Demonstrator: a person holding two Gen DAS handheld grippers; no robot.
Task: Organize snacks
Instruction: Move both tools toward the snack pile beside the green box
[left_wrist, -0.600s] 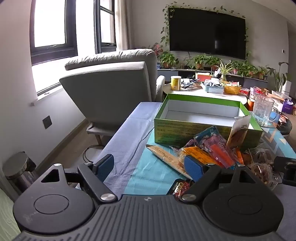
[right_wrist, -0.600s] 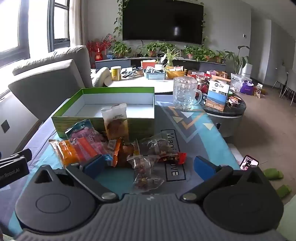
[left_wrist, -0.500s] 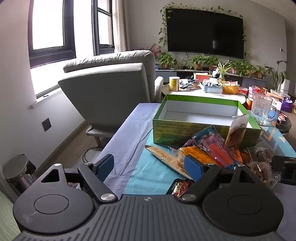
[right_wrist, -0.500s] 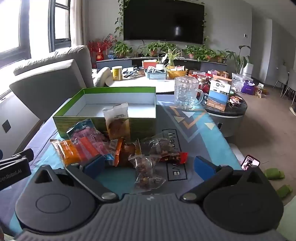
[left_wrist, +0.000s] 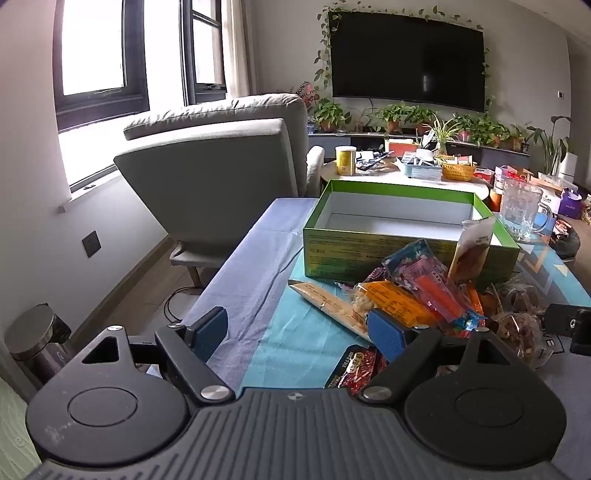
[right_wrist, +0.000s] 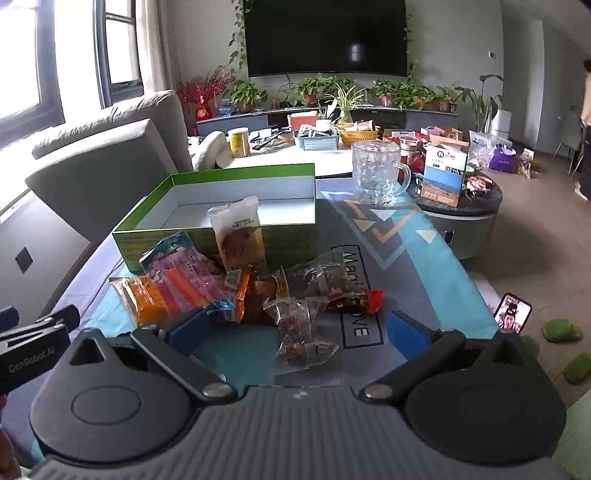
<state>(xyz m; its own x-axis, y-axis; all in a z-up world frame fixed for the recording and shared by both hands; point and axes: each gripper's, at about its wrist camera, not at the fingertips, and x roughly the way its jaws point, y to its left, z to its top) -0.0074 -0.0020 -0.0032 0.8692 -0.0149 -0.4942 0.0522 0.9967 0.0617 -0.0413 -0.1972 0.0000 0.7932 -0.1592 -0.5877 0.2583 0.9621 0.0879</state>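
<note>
An open green box (left_wrist: 402, 245) (right_wrist: 221, 236) with a white, empty inside stands on the table. A pile of snack packets lies in front of it: an orange packet (left_wrist: 395, 301) (right_wrist: 142, 297), a pink packet (left_wrist: 421, 273) (right_wrist: 181, 271), a tan cookie packet (left_wrist: 474, 247) (right_wrist: 240, 236) leaning on the box, a long beige stick packet (left_wrist: 328, 302), clear nut bags (right_wrist: 295, 325) and a red packet (left_wrist: 354, 367). My left gripper (left_wrist: 299, 332) is open, low over the pile's left side. My right gripper (right_wrist: 295, 328) is open over the clear bags.
A glass mug (right_wrist: 376, 177) (left_wrist: 521, 210) stands to the right of the box. A grey armchair (left_wrist: 221, 173) is at the left of the table. A round side table (right_wrist: 461, 206) with boxes is at the right. A phone (right_wrist: 511, 314) lies past the table's right edge.
Both views have shifted slightly; the grippers have drifted a little with the jaws still open. The snacks and box have not moved.
</note>
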